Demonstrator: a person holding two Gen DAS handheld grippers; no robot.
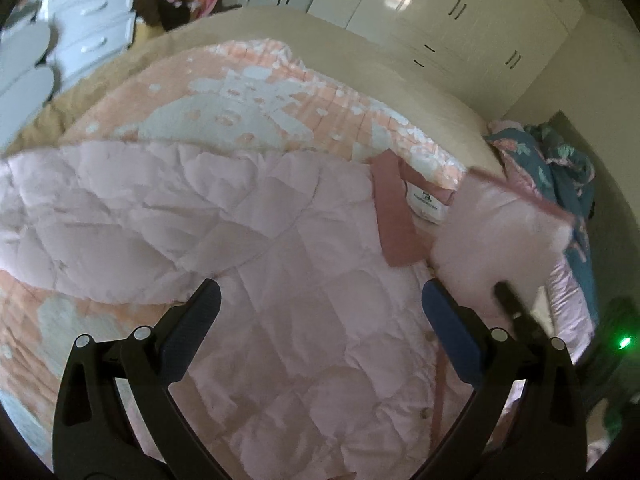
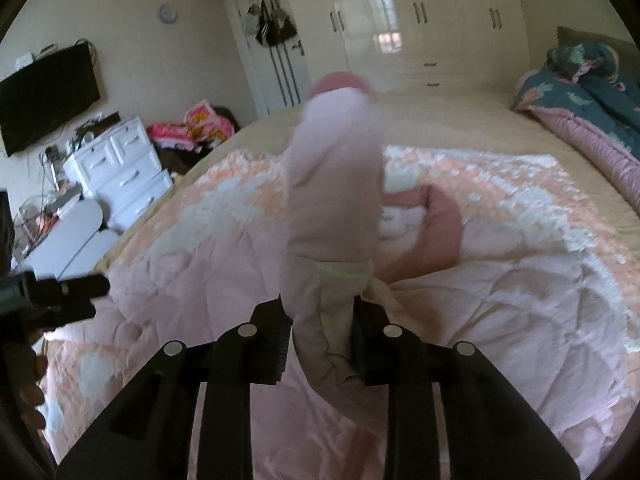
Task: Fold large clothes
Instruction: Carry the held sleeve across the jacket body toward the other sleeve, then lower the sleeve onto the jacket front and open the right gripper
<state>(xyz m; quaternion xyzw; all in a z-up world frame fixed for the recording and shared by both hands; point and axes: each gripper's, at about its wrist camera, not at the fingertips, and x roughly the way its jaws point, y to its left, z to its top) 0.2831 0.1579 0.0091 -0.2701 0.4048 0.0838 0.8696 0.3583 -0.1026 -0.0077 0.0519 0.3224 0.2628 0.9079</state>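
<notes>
A pale pink quilted jacket (image 1: 280, 264) with a darker pink collar (image 1: 394, 216) lies spread on the bed. My left gripper (image 1: 320, 312) hovers open just above its body and holds nothing. My right gripper (image 2: 320, 344) is shut on the jacket's sleeve (image 2: 332, 200), which stands up in front of the camera, its dark pink cuff (image 2: 338, 80) at the top. In the left wrist view the lifted sleeve (image 1: 504, 228) is at the right with the right gripper's finger (image 1: 508, 300) below it. The left gripper also shows at the left edge of the right wrist view (image 2: 76, 292).
An orange and white blanket (image 2: 500, 184) covers the bed under the jacket. A teal floral duvet (image 2: 584, 96) is piled at the bed's far right. White drawers (image 2: 120, 168) and a wall TV (image 2: 44, 96) stand left; wardrobes (image 2: 420, 28) behind.
</notes>
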